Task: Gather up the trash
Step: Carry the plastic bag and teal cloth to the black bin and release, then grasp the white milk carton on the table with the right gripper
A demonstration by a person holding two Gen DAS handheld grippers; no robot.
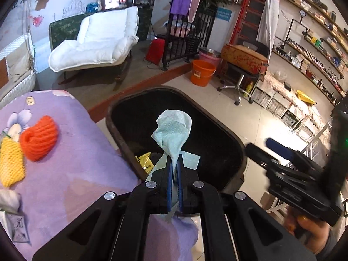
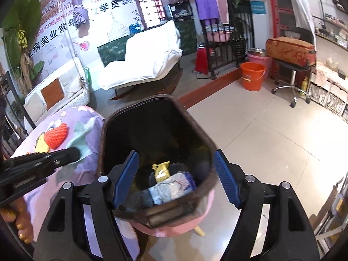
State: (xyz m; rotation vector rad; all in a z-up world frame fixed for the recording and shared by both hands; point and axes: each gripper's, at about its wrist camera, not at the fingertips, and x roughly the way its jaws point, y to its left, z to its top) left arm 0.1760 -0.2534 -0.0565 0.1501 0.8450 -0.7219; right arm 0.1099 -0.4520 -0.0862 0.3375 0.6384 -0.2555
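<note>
My left gripper [image 1: 174,165] is shut on a pale green paper napkin [image 1: 173,128] and holds it over the near edge of the dark brown trash bin [image 1: 230,139]. A yellow wrapper [image 1: 145,162] lies inside the bin. In the right wrist view my right gripper [image 2: 176,178] is open and empty above the bin [image 2: 104,134], which holds the yellow wrapper [image 2: 161,170] and a crumpled bluish wrapper [image 2: 171,189]. The left gripper [image 2: 65,155] with the napkin [image 2: 81,133] shows at the left. The right gripper body [image 1: 300,174] shows at the right of the left wrist view.
A purple flowered cloth covers the table [image 1: 71,174]. On it lie an orange foam net [image 1: 39,140], a yellow foam net [image 1: 10,163] and a grey wrapper [image 1: 17,228]. An orange bucket [image 1: 202,72], a stool and a white lounge chair [image 1: 97,41] stand on the floor beyond.
</note>
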